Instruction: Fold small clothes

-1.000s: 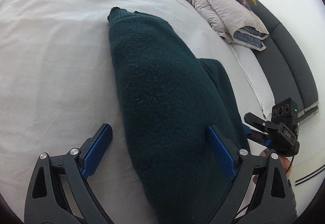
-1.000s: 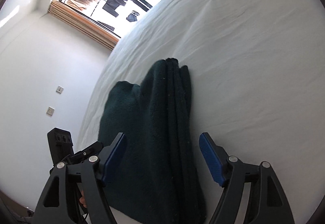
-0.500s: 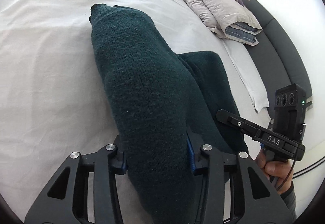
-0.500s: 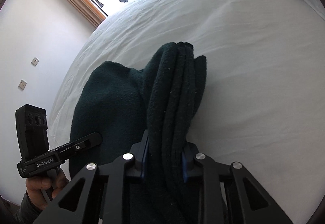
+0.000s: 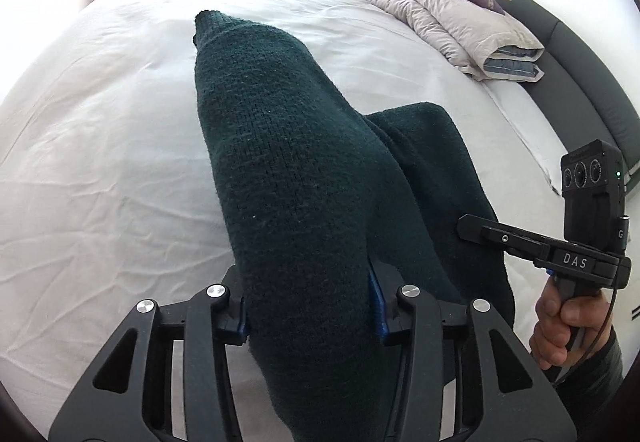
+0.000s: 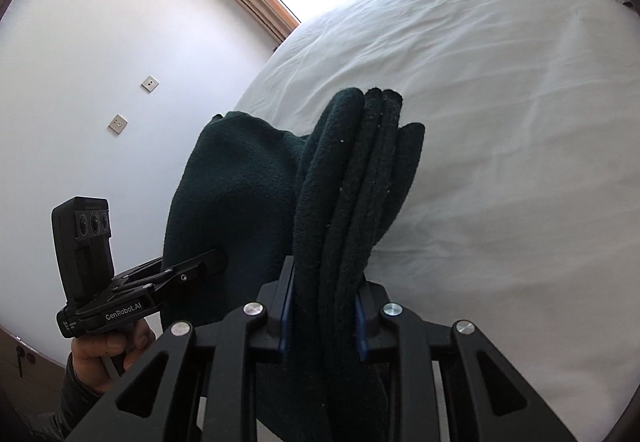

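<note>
The white bed point(image 5: 100, 161) spread wide beneath me, a rolled duvet point(image 5: 452, 13) near its headboard. Over it hung the dark green sweater point(image 5: 288, 169), raised off the sheet: my left gripper point(image 5: 310, 316) pinched one edge, my right gripper point(image 6: 322, 316) clamped the layered other edge.

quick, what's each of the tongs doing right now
left tongs: shut on the dark green sweater.
right tongs: shut on the sweater's bunched folded layers.

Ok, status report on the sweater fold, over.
Left gripper shut on dark green sweater. Right gripper shut on its layered edge. Sweater partly raised over white bed. Nothing in the way.
</note>
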`<state>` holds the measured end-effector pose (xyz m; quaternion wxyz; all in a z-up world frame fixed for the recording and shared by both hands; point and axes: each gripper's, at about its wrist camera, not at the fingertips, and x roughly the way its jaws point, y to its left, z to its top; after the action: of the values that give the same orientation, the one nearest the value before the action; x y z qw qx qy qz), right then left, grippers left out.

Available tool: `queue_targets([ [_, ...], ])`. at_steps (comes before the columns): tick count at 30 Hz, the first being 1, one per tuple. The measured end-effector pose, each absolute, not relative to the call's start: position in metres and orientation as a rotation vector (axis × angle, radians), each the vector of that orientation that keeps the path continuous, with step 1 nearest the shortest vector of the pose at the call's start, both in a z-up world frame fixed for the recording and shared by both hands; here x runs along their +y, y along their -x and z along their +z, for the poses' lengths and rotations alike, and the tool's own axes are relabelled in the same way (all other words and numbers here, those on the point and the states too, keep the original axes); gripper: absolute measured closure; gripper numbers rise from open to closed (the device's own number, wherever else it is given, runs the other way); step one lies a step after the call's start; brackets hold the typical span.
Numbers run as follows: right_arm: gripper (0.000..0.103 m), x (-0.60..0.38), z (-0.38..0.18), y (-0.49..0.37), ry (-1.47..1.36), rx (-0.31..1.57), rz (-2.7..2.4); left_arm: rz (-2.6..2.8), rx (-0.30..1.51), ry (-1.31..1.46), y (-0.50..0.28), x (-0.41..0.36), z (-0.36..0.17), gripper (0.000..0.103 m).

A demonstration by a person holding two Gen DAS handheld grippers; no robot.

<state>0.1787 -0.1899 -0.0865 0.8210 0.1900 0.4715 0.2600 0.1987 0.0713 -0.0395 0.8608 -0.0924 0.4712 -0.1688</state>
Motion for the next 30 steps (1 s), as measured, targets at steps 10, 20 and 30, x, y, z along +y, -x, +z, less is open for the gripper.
queue_targets([
  [10, 0.057, -0.221, -0.151, -0.171, -0.595, 0.947, 0.544, -0.345, 0.929, 0.331, -0.188, 0.105, -0.097, 0.024],
  [20, 0.039, -0.236, -0.106, -0.116, -0.502, 0.815, 0.409, -0.124, 0.703, 0.156, -0.113, 0.115, -0.040, 0.022],
  [30, 0.013, -0.223, -0.011, -0.014, -0.263, 0.462, 0.262, 0.140, 0.301, -0.117, 0.009, 0.060, 0.065, 0.000],
])
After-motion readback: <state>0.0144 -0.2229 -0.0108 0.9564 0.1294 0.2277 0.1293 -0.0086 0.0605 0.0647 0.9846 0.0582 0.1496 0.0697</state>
